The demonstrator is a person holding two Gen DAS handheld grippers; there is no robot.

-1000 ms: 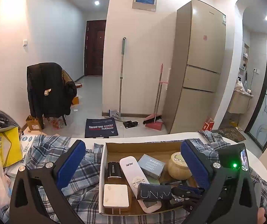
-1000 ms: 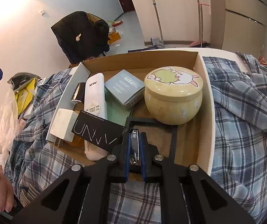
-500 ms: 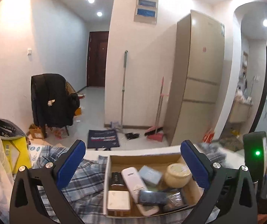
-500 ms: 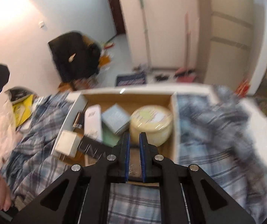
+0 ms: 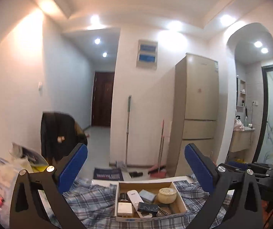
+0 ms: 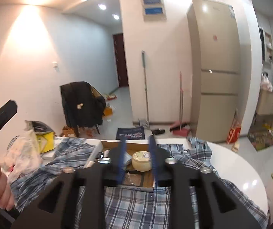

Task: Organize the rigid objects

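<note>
**Both grippers stood back from the packed box, empty**

The cardboard box (image 5: 181, 203) lay on the plaid cloth (image 5: 90, 202) below and ahead of both grippers, its long axis running away from the cameras toward the far edge of the table (image 6: 237, 168). The left gripper (image 5: 136, 169) hung high above it with its blue fingers (image 5: 73, 167) spread wide and nothing between them; the box showed low in the gap, a little right of centre. The right gripper (image 6: 137, 160) sat lower and nearer, its fingers parted by a narrow gap, holding nothing, and pointing almost straight at the box's near end. By that lie the right hand looked the better placed for any further reach into the box.

Inside, seen from the left wrist, were a round cream tin (image 5: 167, 195) at the far right, a grey-blue carton (image 5: 147, 195) beside it, a white remote (image 5: 134, 200) lying lengthwise, a white charger block (image 5: 125, 208) at the near left and a dark card box (image 5: 148, 207) laid across the near end.

From the right wrist, the gripper's own fingers covered most of the box; only the tin and a strip of bare floor showed. Small metal pieces near the card box were too small to name. Whether anything remained outside the box to be put away could not be told, since the cloth's near part was cut off by the gripper bodies.
</note>
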